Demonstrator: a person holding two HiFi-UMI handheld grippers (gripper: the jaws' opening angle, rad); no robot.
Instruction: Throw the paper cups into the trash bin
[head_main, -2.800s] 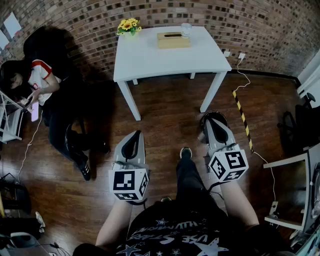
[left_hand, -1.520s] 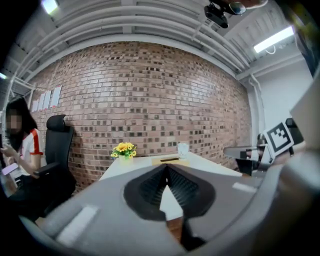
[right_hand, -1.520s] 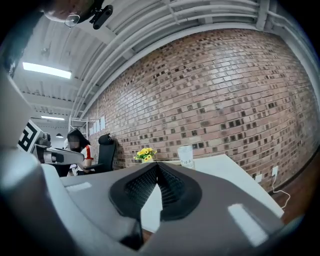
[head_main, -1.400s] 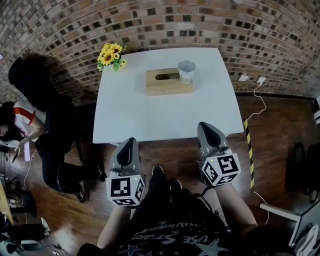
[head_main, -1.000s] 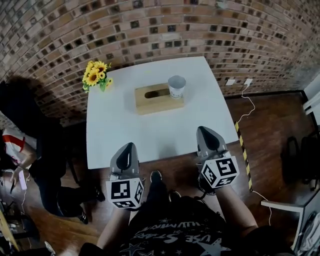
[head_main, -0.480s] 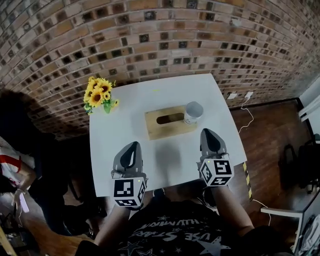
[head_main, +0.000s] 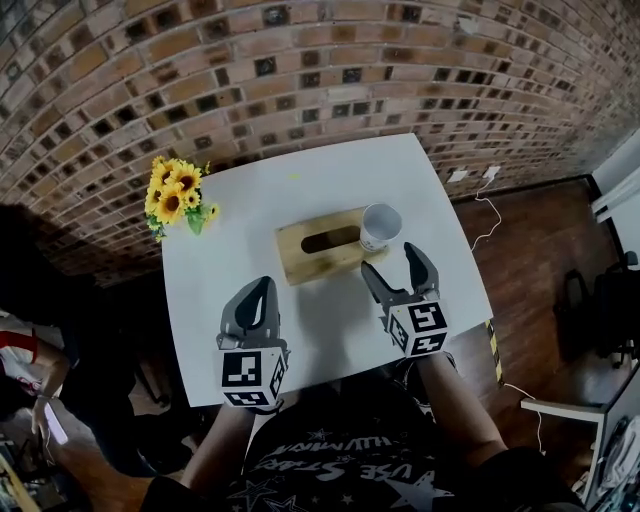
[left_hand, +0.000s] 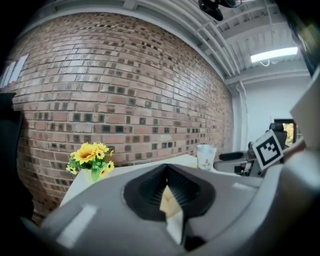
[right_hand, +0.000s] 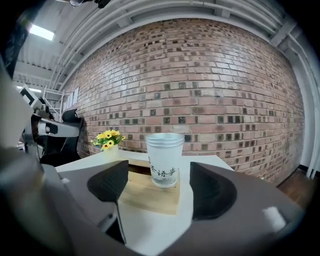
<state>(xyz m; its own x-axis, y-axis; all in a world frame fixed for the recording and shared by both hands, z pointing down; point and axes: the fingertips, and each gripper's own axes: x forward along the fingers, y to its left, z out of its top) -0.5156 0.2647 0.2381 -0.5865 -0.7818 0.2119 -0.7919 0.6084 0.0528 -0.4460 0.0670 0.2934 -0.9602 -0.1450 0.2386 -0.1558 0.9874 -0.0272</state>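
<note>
A white paper cup (head_main: 378, 225) with dark print stands upright at the right end of a wooden tissue box (head_main: 318, 250) on the white table (head_main: 300, 180). My right gripper (head_main: 392, 265) hovers over the table just short of the cup and points at it. Its jaws are opening, and nothing is between them. In the right gripper view the cup (right_hand: 164, 159) stands straight ahead, beyond the jaws of the right gripper (right_hand: 159, 187). My left gripper (head_main: 258, 292) is shut and empty over the table's front left part. From the left gripper (left_hand: 169, 192) the cup (left_hand: 205, 156) shows far right.
A small vase of sunflowers (head_main: 175, 195) stands at the table's back left corner. A brick wall (head_main: 300, 60) runs right behind the table. A person (head_main: 20, 350) sits on the floor at the left. A cable and striped tape (head_main: 493, 350) lie on the wooden floor at the right.
The view has closed in on the table and both grippers have come forward over its top. The right gripper's jaws, shut half a second ago, now stand apart facing the cup.
</note>
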